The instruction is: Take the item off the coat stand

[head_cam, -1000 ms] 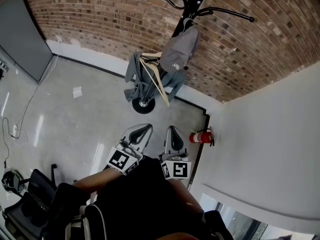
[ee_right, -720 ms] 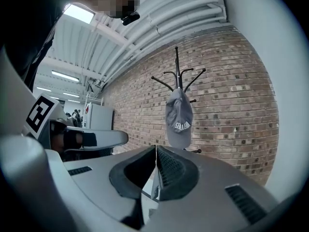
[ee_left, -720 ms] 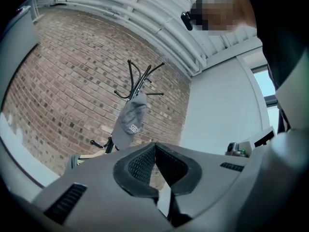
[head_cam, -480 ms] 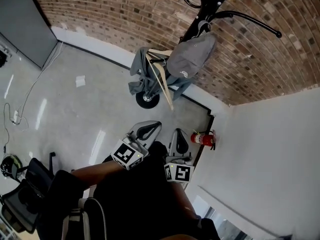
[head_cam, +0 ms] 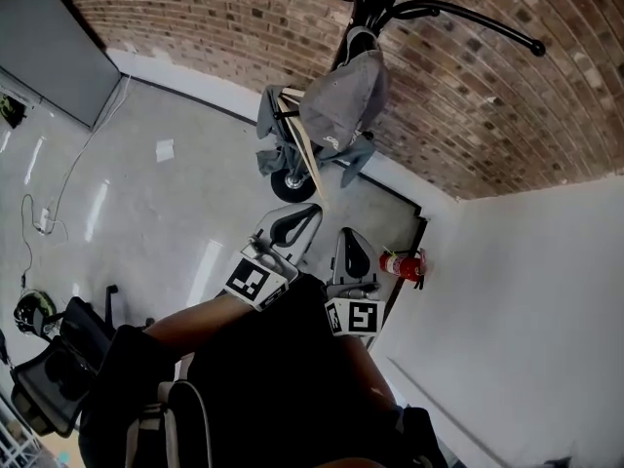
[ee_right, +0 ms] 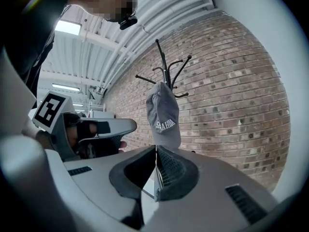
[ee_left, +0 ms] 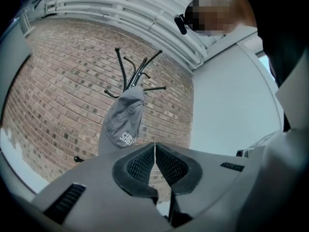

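A grey cap (head_cam: pixel 341 100) with white lettering hangs on a hook of the black coat stand (head_cam: pixel 375 3) against the brick wall. The left gripper view shows the cap (ee_left: pixel 124 121) ahead, above the jaws, with the stand's hooks (ee_left: pixel 137 71) over it. The right gripper view shows the same cap (ee_right: pixel 163 117) straight ahead. My left gripper (head_cam: pixel 308 213) and right gripper (head_cam: pixel 347 236) are held side by side, short of the stand and apart from the cap. Both are shut with nothing between the jaws, as the left gripper (ee_left: pixel 154 146) and right gripper (ee_right: pixel 155 151) show up close.
A grey garment (head_cam: pixel 273 125) and a beige strap (head_cam: pixel 304 154) hang lower on the stand, above its round base (head_cam: pixel 290 185). A red fire extinguisher (head_cam: pixel 400 264) stands by the white wall (head_cam: pixel 526 291) on the right. A black chair (head_cam: pixel 54 383) is at the lower left.
Both grippers have moved forward toward the coat stand, still side by side and shut. The cap hangs as before.
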